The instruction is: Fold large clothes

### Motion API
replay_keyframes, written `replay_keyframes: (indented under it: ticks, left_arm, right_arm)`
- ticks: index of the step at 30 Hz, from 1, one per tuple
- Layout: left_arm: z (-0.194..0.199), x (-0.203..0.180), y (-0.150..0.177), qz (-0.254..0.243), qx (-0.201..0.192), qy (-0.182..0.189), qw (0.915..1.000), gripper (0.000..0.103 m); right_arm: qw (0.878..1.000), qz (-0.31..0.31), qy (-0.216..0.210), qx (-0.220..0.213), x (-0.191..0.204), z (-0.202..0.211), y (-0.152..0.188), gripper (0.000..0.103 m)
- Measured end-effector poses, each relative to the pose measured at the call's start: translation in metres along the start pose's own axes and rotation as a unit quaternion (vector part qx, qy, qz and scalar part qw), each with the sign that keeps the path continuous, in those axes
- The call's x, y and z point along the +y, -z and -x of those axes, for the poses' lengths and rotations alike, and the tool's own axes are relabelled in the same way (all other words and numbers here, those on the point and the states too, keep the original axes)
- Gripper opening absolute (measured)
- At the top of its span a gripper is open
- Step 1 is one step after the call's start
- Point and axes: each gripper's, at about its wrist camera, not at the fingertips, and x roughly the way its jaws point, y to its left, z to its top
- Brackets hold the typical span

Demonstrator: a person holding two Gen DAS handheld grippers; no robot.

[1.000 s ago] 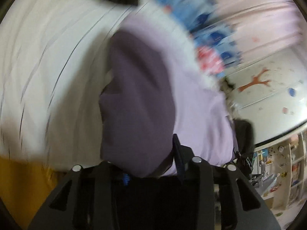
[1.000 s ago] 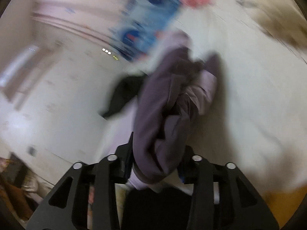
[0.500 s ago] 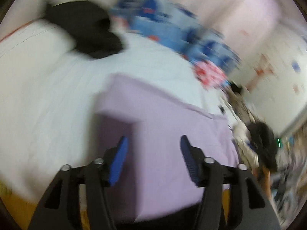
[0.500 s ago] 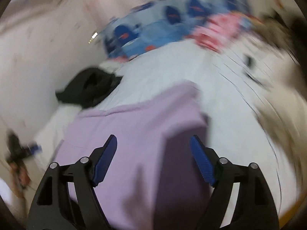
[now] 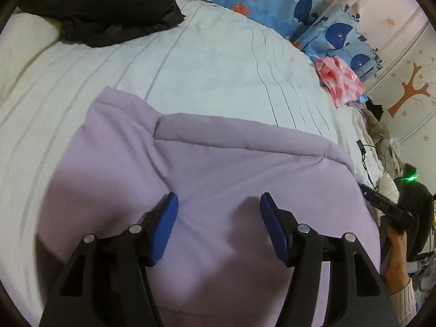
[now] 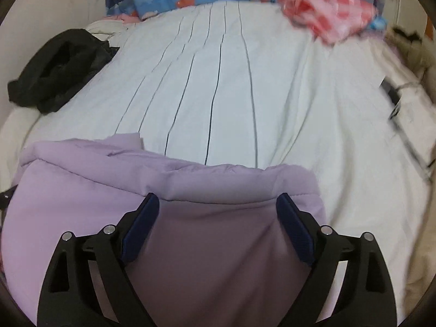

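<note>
My left camera sat just behind my left fingers (image 5: 169,223), tipped steeply down and close over the lilac garment (image 5: 218,179), facing the far whale-print pillows (image 5: 272,2). My right camera looked the same way past my right fingers (image 6: 294,229), equally near. Both shared the garment (image 6: 136,179), the white striped bedsheet (image 6: 231,81), the black clothing (image 6: 57,68) far left and the pink cloth (image 6: 332,13).
</note>
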Motion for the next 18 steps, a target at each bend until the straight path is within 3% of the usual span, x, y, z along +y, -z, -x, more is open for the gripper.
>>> replay_keyframes:
  ticks: [2,4,7,9,12,15,18]
  left_arm:
    - [0.019,-0.006,-0.004,0.001,-0.026,0.003,0.9997,0.062]
    - [0.025,-0.008,-0.013,-0.007,-0.048,-0.016,0.9987,0.064]
    - [-0.009,0.011,-0.016,0.009,-0.018,-0.029,0.9994,0.065]
    - [-0.027,0.025,-0.015,0.032,-0.013,-0.008,0.9994,0.065]
    - [-0.036,0.026,-0.018,0.03,-0.014,-0.014,0.9994,0.065]
    - [-0.038,0.026,-0.019,0.026,0.002,-0.016,0.9995,0.065]
    - [-0.001,0.035,-0.015,0.044,-0.001,0.012,0.9989,0.065]
  right_arm:
    - [1.0,0.014,0.0,-0.026,0.008,0.013,-0.011,0.085]
    - [1.0,0.023,0.016,-0.013,0.014,0.003,-0.022,0.085]
    - [0.998,0.006,0.01,0.059,0.005,-0.055,-0.02,0.087]
    - [0.998,-0.015,0.007,0.056,-0.005,-0.069,-0.022,0.087]
    - [0.997,-0.005,0.022,0.079,-0.007,-0.087,-0.029,0.088]
    - [0.996,-0.008,0.019,0.088,-0.011,-0.076,-0.035,0.088]
    - [0.999,-0.015,-0.014,0.028,-0.002,-0.014,-0.028,0.087]
